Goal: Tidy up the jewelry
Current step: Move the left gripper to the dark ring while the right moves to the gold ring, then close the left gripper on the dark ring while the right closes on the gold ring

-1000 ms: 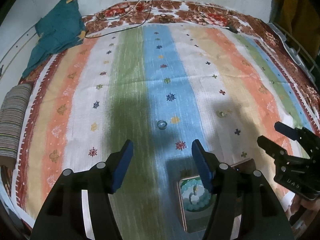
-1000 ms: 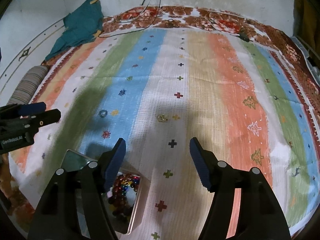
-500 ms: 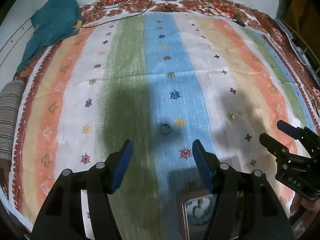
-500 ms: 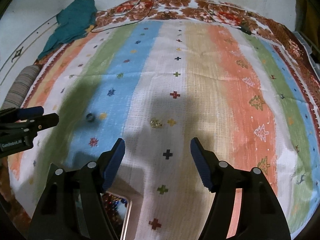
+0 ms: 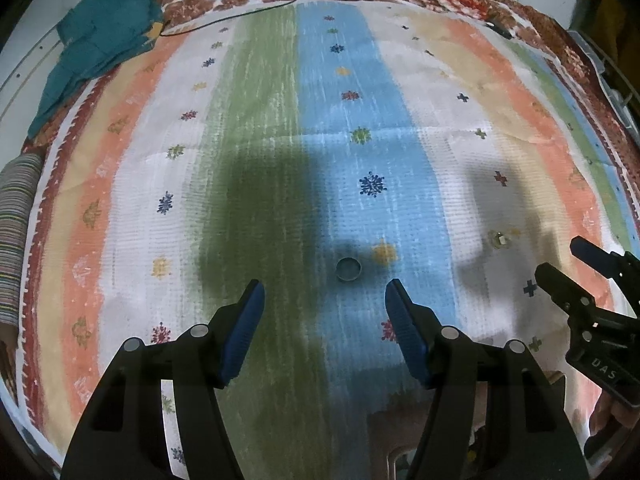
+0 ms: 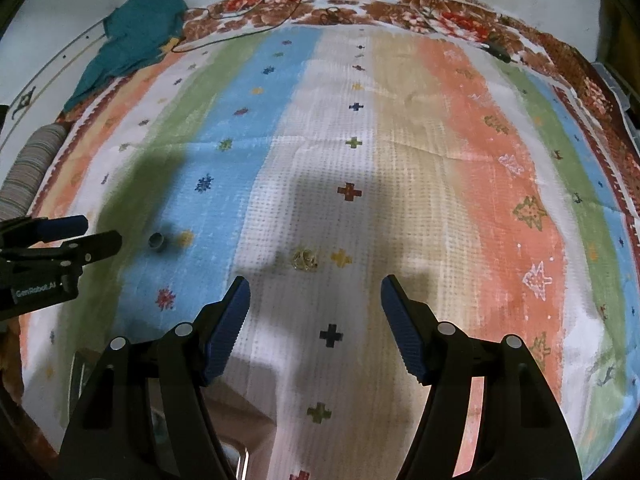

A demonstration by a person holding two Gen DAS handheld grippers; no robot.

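A dark ring lies on the blue stripe of the striped cloth, just ahead of my open, empty left gripper; it also shows in the right wrist view. A small gold, sparkly jewel lies on the white stripe just ahead of my open, empty right gripper; it also shows in the left wrist view. The jewelry box is mostly hidden under the gripper bodies at the bottom edge.
A teal cloth lies at the far left corner. Black cables run across the floral border at the back. A striped roll sits at the left edge. The right gripper appears at the right of the left wrist view.
Both grippers have moved forward over the cloth. The ring and the gold jewel now sit closer to the fingertips, and the box has slid almost out of view below.
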